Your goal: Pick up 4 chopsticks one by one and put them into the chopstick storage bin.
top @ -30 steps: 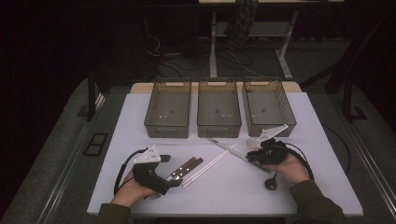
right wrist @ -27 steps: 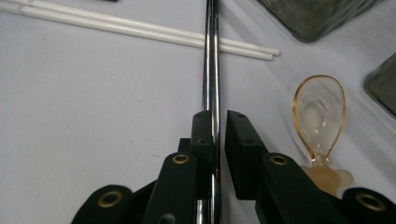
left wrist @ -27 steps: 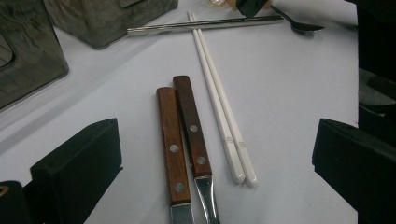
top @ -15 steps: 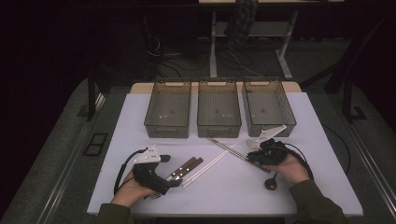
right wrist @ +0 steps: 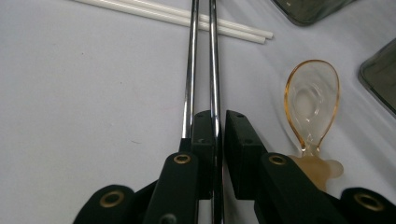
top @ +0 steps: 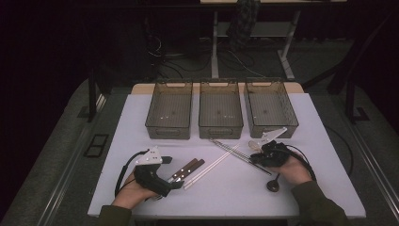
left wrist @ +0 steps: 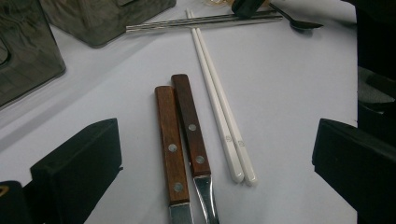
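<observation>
High view: left gripper (top: 176, 181) rests at the table's (top: 235, 197) near edge beside two wooden-handled knives (top: 187, 168). Right gripper (top: 254, 157) sits on the steel chopsticks (top: 229, 147), in front of three bins (top: 220, 127).

Left gripper view: jaws wide apart, nothing between the pads; knives (left wrist: 180, 140) and white chopsticks (left wrist: 219, 107) lie side by side ahead.

Right gripper view: jaws pinched narrow on one steel chopstick (right wrist: 214, 70), the other just outside; amber spoon (right wrist: 312, 100) just beside.

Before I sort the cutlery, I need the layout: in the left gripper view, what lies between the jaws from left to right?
Lighter brown wooden-handled knife → darker brown wooden-handled knife → pair of white plastic chopsticks.
</observation>
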Action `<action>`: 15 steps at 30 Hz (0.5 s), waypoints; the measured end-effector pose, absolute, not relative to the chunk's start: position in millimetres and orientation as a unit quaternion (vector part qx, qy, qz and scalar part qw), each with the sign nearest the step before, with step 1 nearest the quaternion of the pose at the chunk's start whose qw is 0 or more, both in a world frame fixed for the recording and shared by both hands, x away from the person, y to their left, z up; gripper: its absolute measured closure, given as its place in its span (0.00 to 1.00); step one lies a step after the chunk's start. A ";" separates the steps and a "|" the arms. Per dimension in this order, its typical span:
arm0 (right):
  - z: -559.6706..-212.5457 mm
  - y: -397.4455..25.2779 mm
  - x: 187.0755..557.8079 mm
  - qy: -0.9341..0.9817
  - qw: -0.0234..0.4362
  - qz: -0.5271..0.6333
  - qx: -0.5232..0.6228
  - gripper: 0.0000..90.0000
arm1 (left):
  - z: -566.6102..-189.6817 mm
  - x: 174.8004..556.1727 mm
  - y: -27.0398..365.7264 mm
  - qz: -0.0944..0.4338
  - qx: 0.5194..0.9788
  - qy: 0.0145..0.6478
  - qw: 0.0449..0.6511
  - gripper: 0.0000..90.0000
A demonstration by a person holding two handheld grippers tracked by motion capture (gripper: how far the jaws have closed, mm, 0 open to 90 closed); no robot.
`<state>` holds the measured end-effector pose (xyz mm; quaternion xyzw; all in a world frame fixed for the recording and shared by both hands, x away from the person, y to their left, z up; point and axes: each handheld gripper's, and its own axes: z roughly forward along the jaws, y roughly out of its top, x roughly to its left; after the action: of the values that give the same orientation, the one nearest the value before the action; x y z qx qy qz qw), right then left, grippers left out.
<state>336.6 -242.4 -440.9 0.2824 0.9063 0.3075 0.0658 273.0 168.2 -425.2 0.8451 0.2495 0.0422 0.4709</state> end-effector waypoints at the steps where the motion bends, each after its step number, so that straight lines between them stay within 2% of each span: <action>1: -441.6 -243.1 336.2 0.905 0.066 0.311 0.282 0.91 | -425.2 272.9 167.9 0.042 0.845 0.249 0.471 0.00; 15: -444.0 -247.3 337.6 0.904 0.060 0.324 0.273 0.94 | -425.8 273.0 166.9 0.040 0.848 0.245 0.468 0.00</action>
<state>337.6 -247.3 -444.0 0.2725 0.9039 0.3241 0.0604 273.0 166.9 -425.8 0.8479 0.2453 0.0400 0.4683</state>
